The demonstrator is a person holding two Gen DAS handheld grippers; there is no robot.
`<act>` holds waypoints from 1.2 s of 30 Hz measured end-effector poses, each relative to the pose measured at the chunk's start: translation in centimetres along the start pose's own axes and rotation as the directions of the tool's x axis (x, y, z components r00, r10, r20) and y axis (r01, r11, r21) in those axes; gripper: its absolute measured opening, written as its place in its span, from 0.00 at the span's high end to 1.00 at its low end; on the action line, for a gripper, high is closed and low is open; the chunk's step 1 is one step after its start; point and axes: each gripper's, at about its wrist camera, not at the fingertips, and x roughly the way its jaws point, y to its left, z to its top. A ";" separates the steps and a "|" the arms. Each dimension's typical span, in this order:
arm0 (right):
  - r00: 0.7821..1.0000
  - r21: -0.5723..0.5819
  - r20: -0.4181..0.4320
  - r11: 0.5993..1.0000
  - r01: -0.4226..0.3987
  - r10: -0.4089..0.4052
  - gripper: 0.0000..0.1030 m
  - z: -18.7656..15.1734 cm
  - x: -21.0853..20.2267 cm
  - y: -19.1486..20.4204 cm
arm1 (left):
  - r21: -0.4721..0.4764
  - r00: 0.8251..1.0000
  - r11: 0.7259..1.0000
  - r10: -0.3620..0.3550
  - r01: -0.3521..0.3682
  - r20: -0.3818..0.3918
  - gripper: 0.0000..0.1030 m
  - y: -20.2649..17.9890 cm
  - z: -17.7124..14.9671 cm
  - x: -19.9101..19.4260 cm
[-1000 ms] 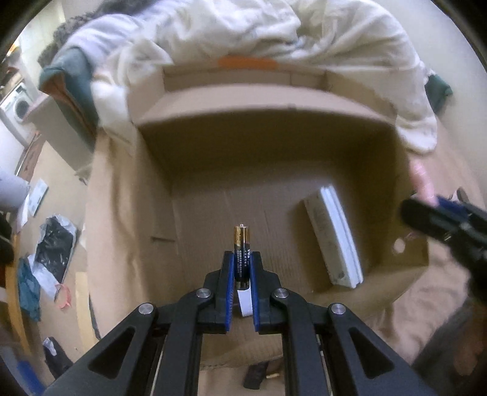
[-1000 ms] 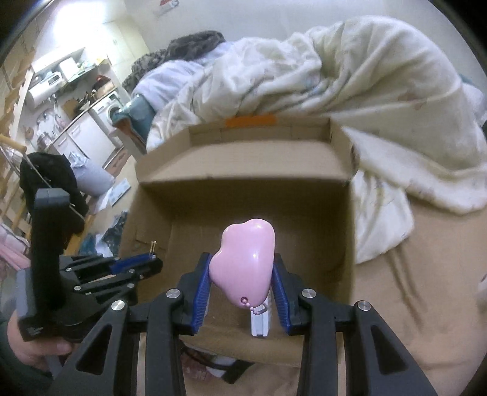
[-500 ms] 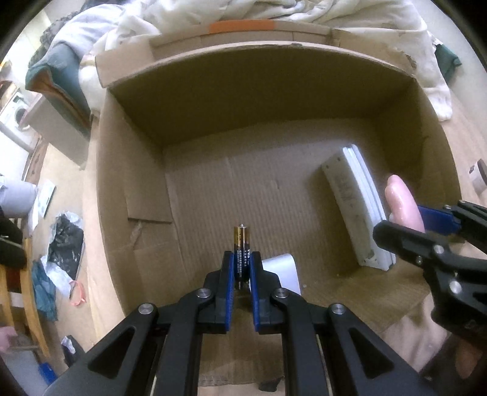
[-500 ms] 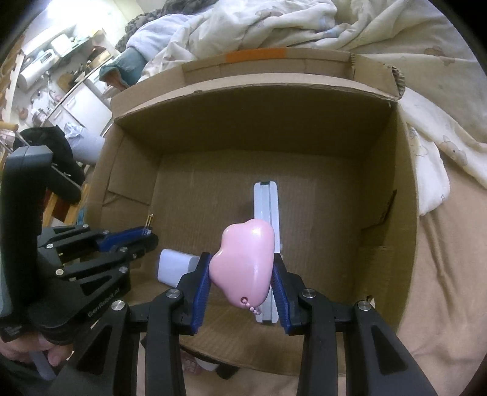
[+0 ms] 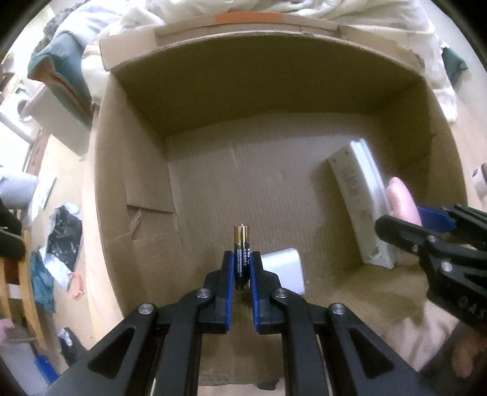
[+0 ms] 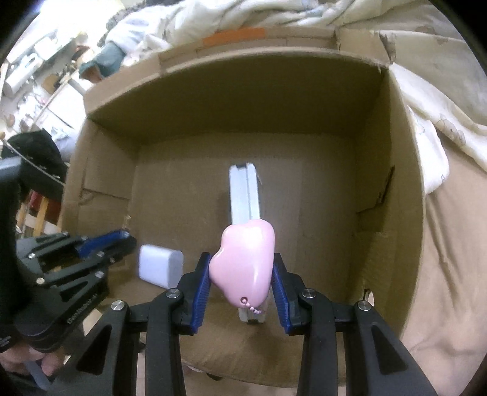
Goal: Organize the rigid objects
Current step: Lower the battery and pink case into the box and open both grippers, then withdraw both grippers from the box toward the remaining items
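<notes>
An open cardboard box fills both views. My left gripper is shut on a black and gold battery, held upright over the box floor near the front. My right gripper is shut on a pink cloud-shaped object with a small bead chain, above the long white flat box lying on the floor. A small white rounded block lies on the floor between the two grippers. The right gripper shows at the right edge of the left wrist view, the left gripper at the left of the right wrist view.
The box stands on a tan bed cover with a rumpled white duvet behind it. Left of the bed, the floor holds clothes and bags. A washing machine stands far left.
Both grippers have sunk from above the box rim into the box mouth, and tipped more downward. The box floor and the small white block have come into view. Both grips are unchanged.
</notes>
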 end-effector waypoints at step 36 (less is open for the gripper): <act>0.936 0.115 0.349 0.990 -0.086 0.041 0.00 1.4 -6.7 -2.1 | -0.016 0.994 0.995 -0.099 0.100 0.044 0.41 -1.4 -1.1 -2.4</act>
